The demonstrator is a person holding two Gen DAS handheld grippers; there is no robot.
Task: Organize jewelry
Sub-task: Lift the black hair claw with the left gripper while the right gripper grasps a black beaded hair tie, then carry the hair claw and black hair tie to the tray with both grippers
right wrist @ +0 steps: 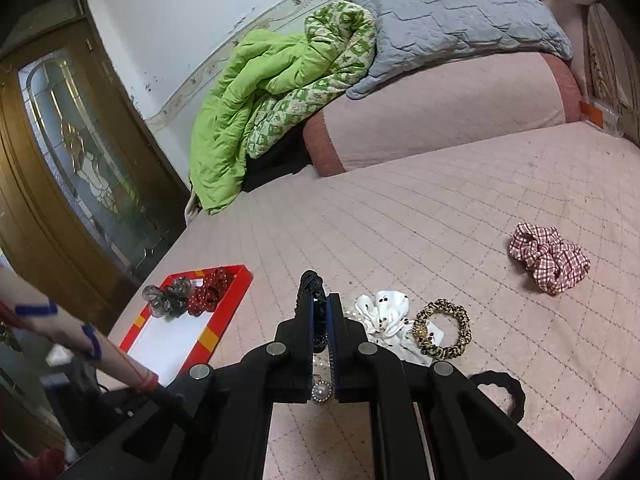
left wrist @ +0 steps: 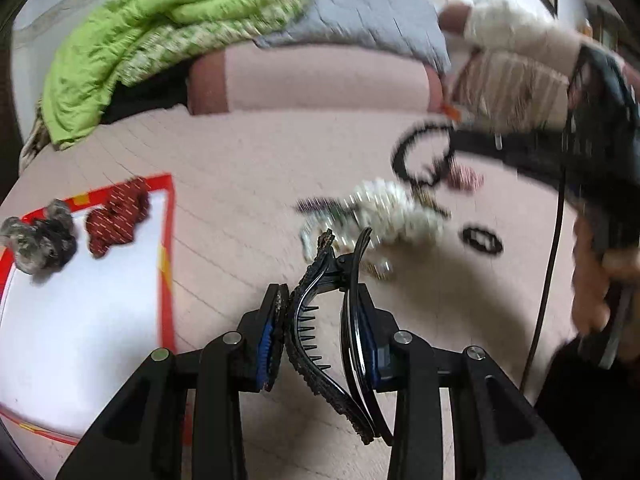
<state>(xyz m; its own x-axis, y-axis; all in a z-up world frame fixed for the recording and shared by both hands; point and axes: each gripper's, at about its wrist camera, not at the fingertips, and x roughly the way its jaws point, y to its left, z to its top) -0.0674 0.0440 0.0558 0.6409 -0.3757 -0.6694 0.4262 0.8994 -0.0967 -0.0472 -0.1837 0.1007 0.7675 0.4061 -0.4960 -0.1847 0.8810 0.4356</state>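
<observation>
Looking from the left wrist, the left claw [left wrist: 320, 332] clamps a black hair clip [left wrist: 320, 320] lengthwise, with the red tray [left wrist: 167, 240] off to its left on the bed [left wrist: 260, 168]. From the right wrist, the right claw [right wrist: 320, 320] is closed on a dark hair clip [right wrist: 310, 284], tray [right wrist: 236, 296] also left.

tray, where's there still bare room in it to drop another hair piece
The tray is crowded only at its far end, where the grey scrunchie and red dotted scrunchie sit. The white floor from them to the near rim is bare.
</observation>
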